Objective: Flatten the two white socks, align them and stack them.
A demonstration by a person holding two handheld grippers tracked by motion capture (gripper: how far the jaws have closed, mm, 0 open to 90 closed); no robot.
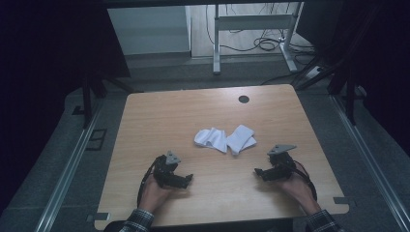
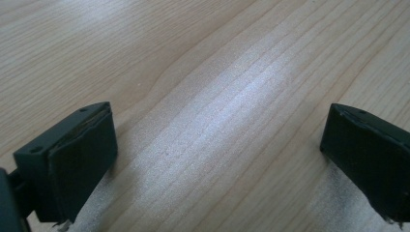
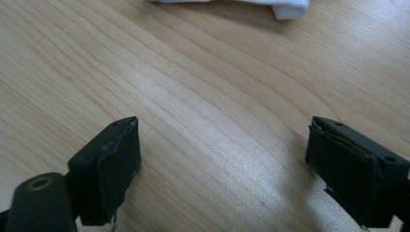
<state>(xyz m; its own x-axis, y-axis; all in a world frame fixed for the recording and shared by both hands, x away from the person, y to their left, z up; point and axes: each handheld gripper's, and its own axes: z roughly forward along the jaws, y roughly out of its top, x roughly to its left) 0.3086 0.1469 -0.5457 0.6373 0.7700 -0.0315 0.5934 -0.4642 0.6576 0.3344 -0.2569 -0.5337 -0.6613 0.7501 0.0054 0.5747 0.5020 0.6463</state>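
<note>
High view: two white cloths [image 1: 225, 138] mid-table, beyond my grippers. Left gripper [image 1: 186, 179], right gripper [image 1: 258, 172] both wide open, empty. Risk: shallow pinch slips off, or drags both cloths together.

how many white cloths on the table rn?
2. One crumpled white cloth lies mid-table; the second white cloth lies right beside it, toward the right gripper. Whether they touch is unclear. None seems hidden.
</note>
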